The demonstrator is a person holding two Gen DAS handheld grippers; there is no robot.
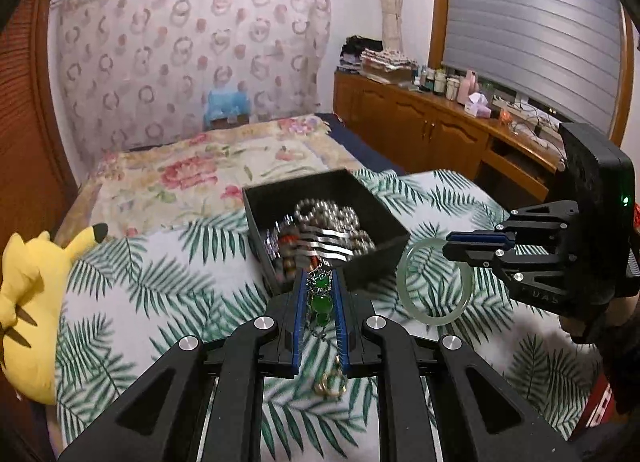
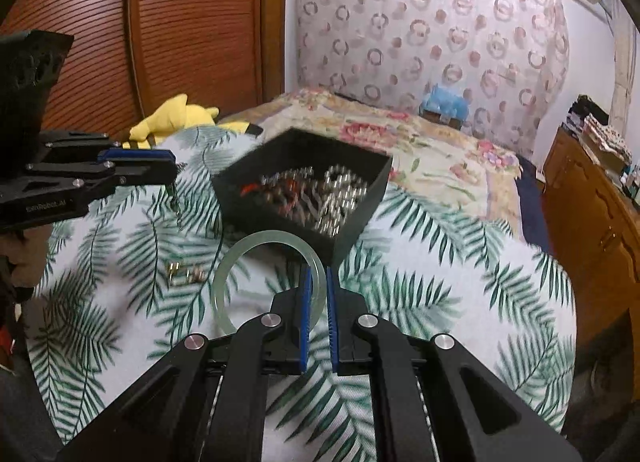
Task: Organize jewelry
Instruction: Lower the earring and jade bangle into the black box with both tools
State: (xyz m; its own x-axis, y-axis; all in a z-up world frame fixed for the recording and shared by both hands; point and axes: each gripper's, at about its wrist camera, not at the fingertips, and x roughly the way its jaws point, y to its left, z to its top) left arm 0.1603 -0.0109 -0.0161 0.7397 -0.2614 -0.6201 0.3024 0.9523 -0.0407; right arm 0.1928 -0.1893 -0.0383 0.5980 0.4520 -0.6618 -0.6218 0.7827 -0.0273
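Note:
A black open box (image 1: 380, 217) (image 2: 360, 197) full of beads and chains sits on the leaf-print cover. My left gripper (image 1: 319, 282) is shut on a green-stone necklace (image 1: 320, 304), held just before the box's near wall; its chain hangs down with gold rings (image 1: 332, 384). In the right wrist view the left gripper (image 2: 170, 171) is at the left, chain dangling. My right gripper (image 2: 318, 274) (image 1: 450, 244) is shut on a pale green jade bangle (image 2: 228, 282) (image 1: 436, 282), held above the cover beside the box.
Small gold and silver pieces (image 2: 186, 274) lie on the cover left of the bangle. A yellow plush toy (image 1: 28, 302) (image 2: 176, 117) lies at the bed's left edge. A wooden cabinet (image 1: 420, 121) with bottles runs along the right wall. A wooden wardrobe (image 2: 180, 21) stands left.

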